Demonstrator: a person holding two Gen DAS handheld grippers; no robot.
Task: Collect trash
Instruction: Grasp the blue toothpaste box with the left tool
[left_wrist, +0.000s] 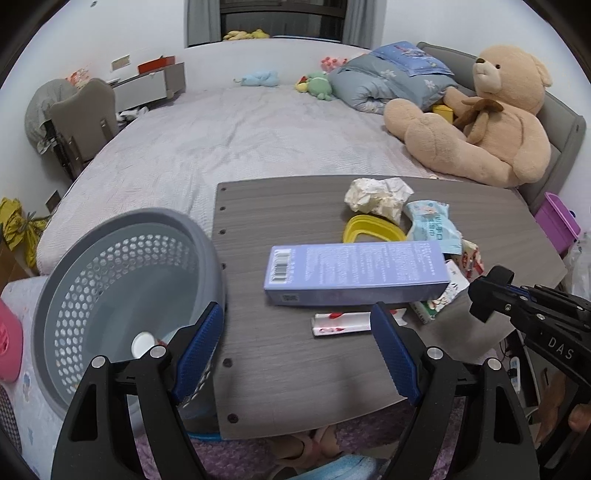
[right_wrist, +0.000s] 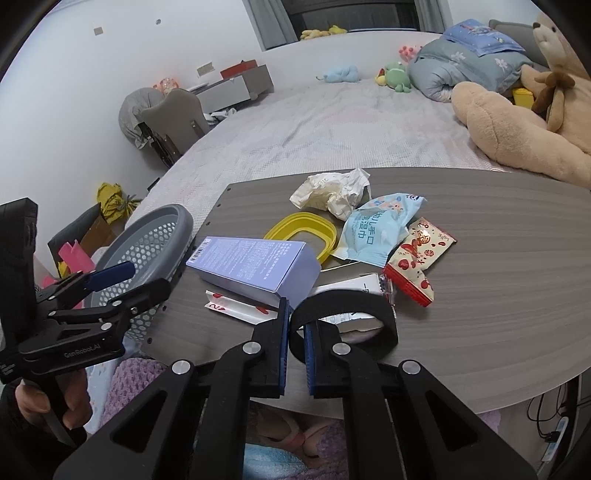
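Note:
A grey perforated basket (left_wrist: 122, 280) stands at the table's left edge, a white cap (left_wrist: 142, 343) in it; it also shows in the right wrist view (right_wrist: 155, 236). On the grey table (left_wrist: 295, 369) lie a purple box (left_wrist: 354, 273), a crumpled paper (left_wrist: 376, 197), a yellow ring (left_wrist: 373, 229), a blue wipes pack (right_wrist: 376, 232), a red snack wrapper (right_wrist: 417, 258) and a flat red-white wrapper (left_wrist: 341, 323). My left gripper (left_wrist: 297, 347) is open and empty, near the box. My right gripper (right_wrist: 295, 332) is shut on a black strap loop (right_wrist: 343, 299).
A bed (left_wrist: 240, 133) with a large teddy bear (left_wrist: 480, 118), a folded quilt (left_wrist: 388, 81) and small toys lies behind the table. A chair (left_wrist: 85, 118) and drawers (left_wrist: 147, 85) stand at the far left. A purple bin (left_wrist: 561, 221) sits at right.

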